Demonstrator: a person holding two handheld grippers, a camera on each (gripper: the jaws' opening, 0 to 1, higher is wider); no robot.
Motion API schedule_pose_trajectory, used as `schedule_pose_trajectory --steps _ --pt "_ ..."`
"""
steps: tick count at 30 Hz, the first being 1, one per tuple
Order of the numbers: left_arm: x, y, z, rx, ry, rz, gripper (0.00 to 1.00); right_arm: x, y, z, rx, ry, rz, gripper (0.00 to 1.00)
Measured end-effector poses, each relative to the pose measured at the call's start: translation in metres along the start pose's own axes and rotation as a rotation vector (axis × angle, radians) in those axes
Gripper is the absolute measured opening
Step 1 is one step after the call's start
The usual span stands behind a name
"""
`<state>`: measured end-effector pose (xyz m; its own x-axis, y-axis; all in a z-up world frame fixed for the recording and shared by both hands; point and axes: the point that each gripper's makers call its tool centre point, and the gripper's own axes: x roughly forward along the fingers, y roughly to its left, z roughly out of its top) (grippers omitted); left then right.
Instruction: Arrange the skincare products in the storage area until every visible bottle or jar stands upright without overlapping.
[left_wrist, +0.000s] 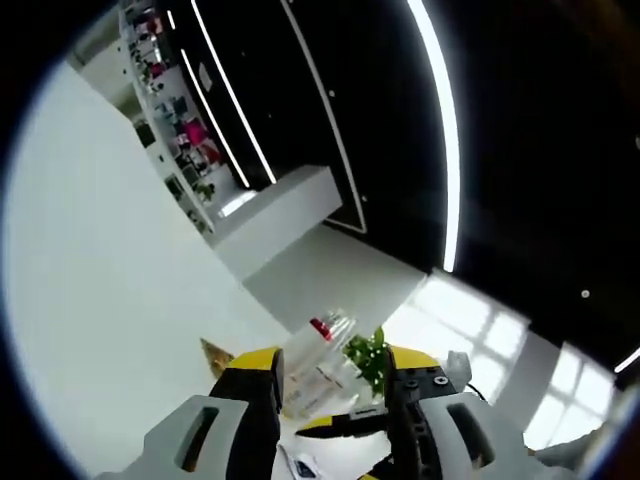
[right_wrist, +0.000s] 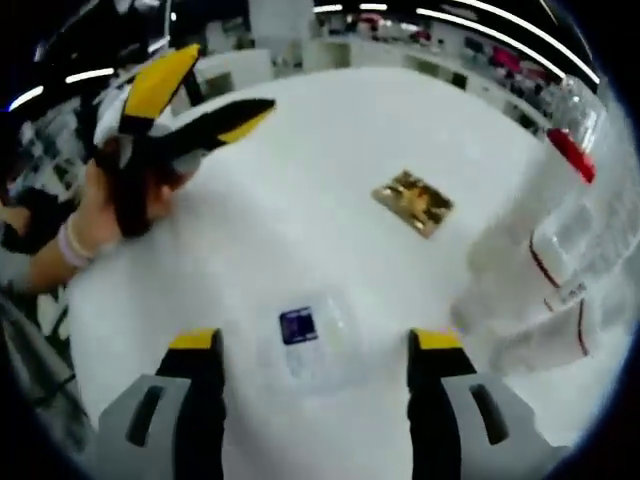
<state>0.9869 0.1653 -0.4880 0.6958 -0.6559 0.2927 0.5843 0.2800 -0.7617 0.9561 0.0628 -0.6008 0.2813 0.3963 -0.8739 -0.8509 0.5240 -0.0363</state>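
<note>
My right gripper is open just above a white table, with a small clear flat jar with a blue label lying on the table between its jaws. Tall clear bottles with red marks stand at the right, one with a red cap. My left gripper, held in a person's hand, hovers at the far left with its jaws apart and nothing in them. In the left gripper view, the open left gripper looks past its jaws at a clear red-capped bottle.
A gold flat packet lies on the table beyond the jar, and it peeks out by the left jaw as the gold packet. A green plant sits beside the bottle. Shelves with goods and ceiling light strips lie far off.
</note>
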Motion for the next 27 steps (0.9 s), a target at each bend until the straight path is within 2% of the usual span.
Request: schedule_pose_trajectory --steps 1,2,4,9,14,17,18,20,22,24,27 --pt "0.000 0.000 0.000 0.003 0.000 0.001 0.41 0.001 -0.002 -0.002 -0.029 0.033 -0.018 0.74" --pt "0.000 0.000 0.000 0.005 0.000 0.000 0.41 0.001 0.004 0.004 -0.012 0.010 0.006 0.69" --pt "-0.001 0.000 0.001 0.004 -0.003 0.000 0.41 0.000 0.012 0.000 -0.026 0.085 0.032 0.61" --pt "-0.002 0.001 0.004 0.002 -0.011 -0.001 0.41 -0.001 0.014 -0.001 -0.071 0.212 0.043 0.38" --pt "-0.003 0.001 0.005 0.002 -0.016 -0.003 0.41 -0.003 0.013 0.002 -0.122 0.260 0.025 0.38" --pt "-0.003 0.002 0.005 0.004 -0.017 0.005 0.41 -0.009 0.012 0.007 -0.158 0.245 0.020 0.38" --pt "-0.004 0.006 0.005 0.013 -0.017 0.033 0.41 -0.012 0.012 0.010 -0.174 0.234 0.018 0.38" --pt "-0.008 0.019 0.001 0.074 0.016 0.122 0.39 -0.017 0.005 0.017 -0.185 0.217 -0.003 0.38" --pt "-0.014 0.035 -0.001 0.219 0.061 0.250 0.39 -0.019 0.000 0.020 -0.202 0.213 -0.018 0.38" --pt "-0.015 0.039 -0.001 0.328 0.090 0.300 0.40 -0.021 -0.005 0.022 -0.224 0.228 -0.032 0.38" --pt "-0.016 0.037 -0.004 0.403 0.118 0.321 0.40 -0.020 -0.012 0.023 -0.298 0.247 -0.043 0.38"
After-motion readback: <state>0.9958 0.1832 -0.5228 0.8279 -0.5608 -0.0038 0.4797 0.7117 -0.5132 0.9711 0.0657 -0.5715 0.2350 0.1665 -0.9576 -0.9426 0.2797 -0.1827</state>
